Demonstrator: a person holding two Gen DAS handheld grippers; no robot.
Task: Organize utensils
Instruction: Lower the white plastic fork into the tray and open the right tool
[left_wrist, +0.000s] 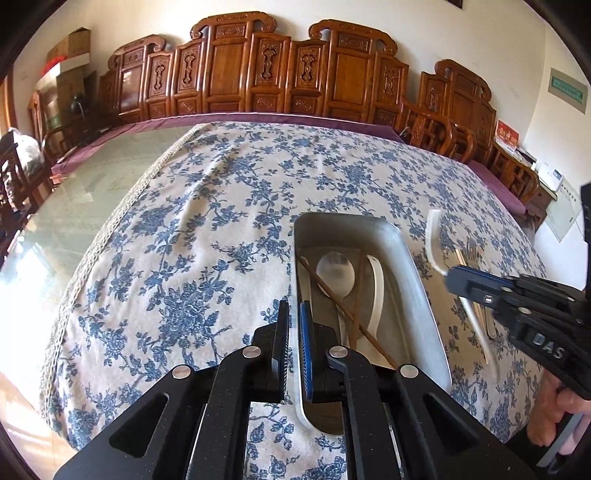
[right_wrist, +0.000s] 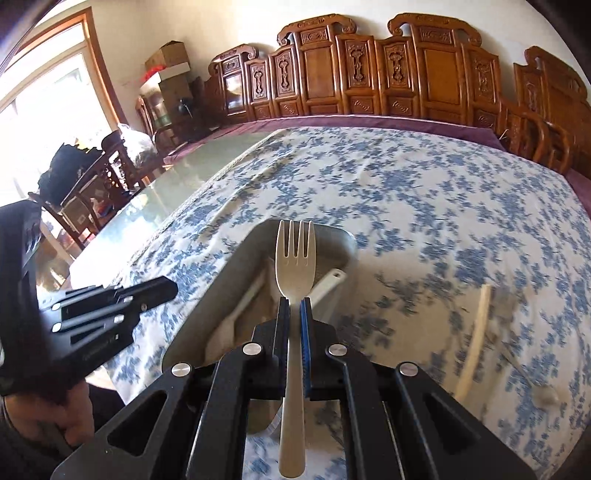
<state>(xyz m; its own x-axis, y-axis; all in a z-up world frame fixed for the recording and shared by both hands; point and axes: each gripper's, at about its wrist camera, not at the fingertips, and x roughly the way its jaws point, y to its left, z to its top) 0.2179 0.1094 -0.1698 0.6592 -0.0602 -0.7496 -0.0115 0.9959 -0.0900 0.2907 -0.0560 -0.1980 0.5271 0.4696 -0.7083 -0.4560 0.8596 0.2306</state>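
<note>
Utensils lie partly inside a long silver metal tray (left_wrist: 417, 280) that rests on the blue-flowered white tablecloth (left_wrist: 207, 236), itself spread over a glass-topped table (left_wrist: 85, 206) before a row of carved brown wooden chairs (left_wrist: 280, 70). In the left wrist view the tray sits at about four o'clock from the cloth's middle. Inside it lie a shiny metal spoon (left_wrist: 335, 275), a white ceramic soup spoon (left_wrist: 376, 291) and thin brown wooden chopsticks (left_wrist: 332, 295) crossing over them.

At three o'clock of the tray, on the cloth, lie more pale utensils, blurred: a cream stick-like handle (right_wrist: 476, 332) shows in the right wrist view.

The left gripper (left_wrist: 294, 325) hangs over the tray's near left rim, its jaws clenched on nothing. The right gripper (right_wrist: 294, 321) hovers above the tray's near end, its jaws grasping a beige plastic fork (right_wrist: 294, 258) by the handle, tines pointing to twelve o'clock. A person's hand (left_wrist: 550, 417) grips the right tool's handle.
</note>
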